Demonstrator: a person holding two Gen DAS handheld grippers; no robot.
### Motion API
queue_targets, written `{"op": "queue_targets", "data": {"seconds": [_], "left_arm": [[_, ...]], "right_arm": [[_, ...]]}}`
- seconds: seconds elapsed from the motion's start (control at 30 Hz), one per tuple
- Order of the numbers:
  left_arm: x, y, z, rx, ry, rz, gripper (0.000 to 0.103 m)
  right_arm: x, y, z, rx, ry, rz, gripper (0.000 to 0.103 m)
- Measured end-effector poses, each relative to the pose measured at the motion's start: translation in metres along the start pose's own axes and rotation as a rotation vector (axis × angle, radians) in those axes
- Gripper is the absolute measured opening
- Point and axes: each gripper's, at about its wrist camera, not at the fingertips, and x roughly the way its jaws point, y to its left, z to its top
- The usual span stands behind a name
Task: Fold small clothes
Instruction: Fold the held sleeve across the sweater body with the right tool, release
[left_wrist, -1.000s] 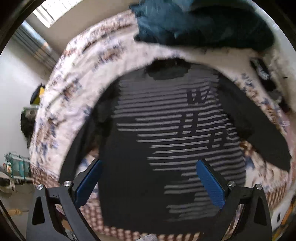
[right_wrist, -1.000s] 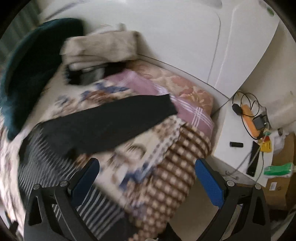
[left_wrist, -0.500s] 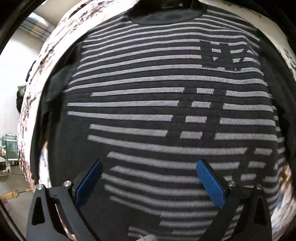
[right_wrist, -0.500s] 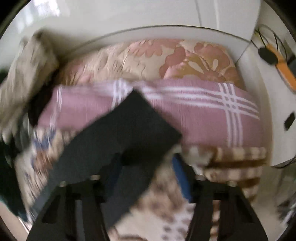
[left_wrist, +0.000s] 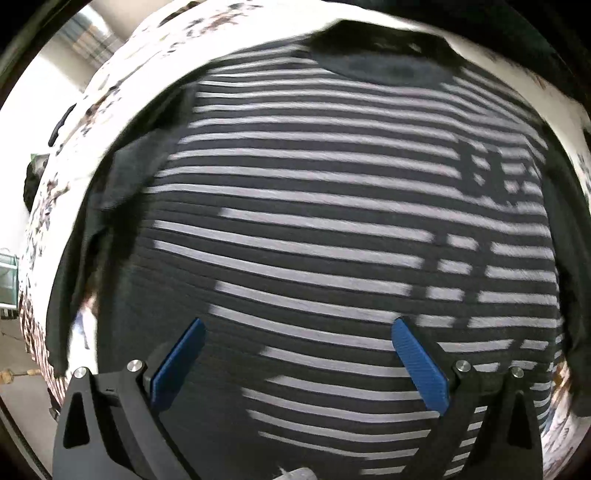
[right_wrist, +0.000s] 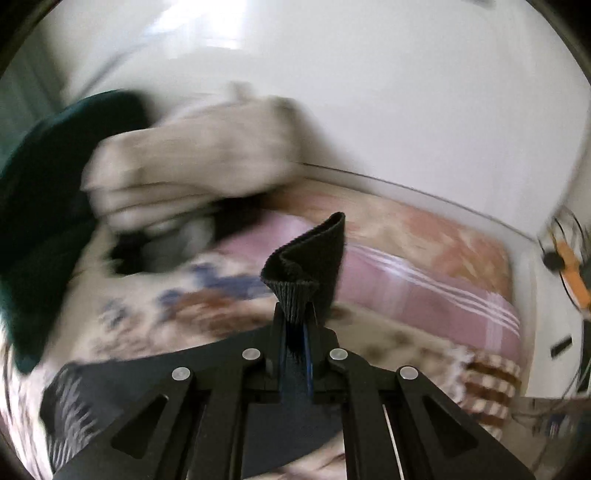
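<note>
Striped sweater (left_wrist: 332, 229) flat, lettering unreadable; left gripper (left_wrist: 299, 360) jaws spread; right gripper (right_wrist: 295, 332) jaws clamp sleeve cuff (right_wrist: 306, 266)

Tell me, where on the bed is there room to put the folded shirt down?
Bare floral bedspread shows between the striped sweater and the pink striped pillow. The far corner is crowded: a beige pile and a dark teal garment. The right gripper pinches the black sleeve cuff; the left gripper hangs open over the sweater.
</note>
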Motion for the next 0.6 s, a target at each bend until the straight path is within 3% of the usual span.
{"op": "queue_targets", "data": {"seconds": [0.13,0.3,0.47,0.6], "left_arm": [[0.007,0.053,0.01,-0.072,-0.017,0.0,0.103],[0.034,0.142,0.025,-0.173,-0.011,0.057,0.103],[0.039,0.225,0.023,-0.296,-0.031,0.085,0.103],[0.04,0.274,0.008,-0.353,-0.034,0.11,0.103]], "right_arm": [[-0.047,0.108,-0.029,-0.163,-0.024,0.156,0.007],[-0.078,0.257,-0.104,-0.375,0.012,0.327,0.007],[-0.095,0.405,-0.232,-0.615,0.079,0.46,0.007],[-0.097,0.485,-0.358,-0.826,0.132,0.498,0.007]]}}
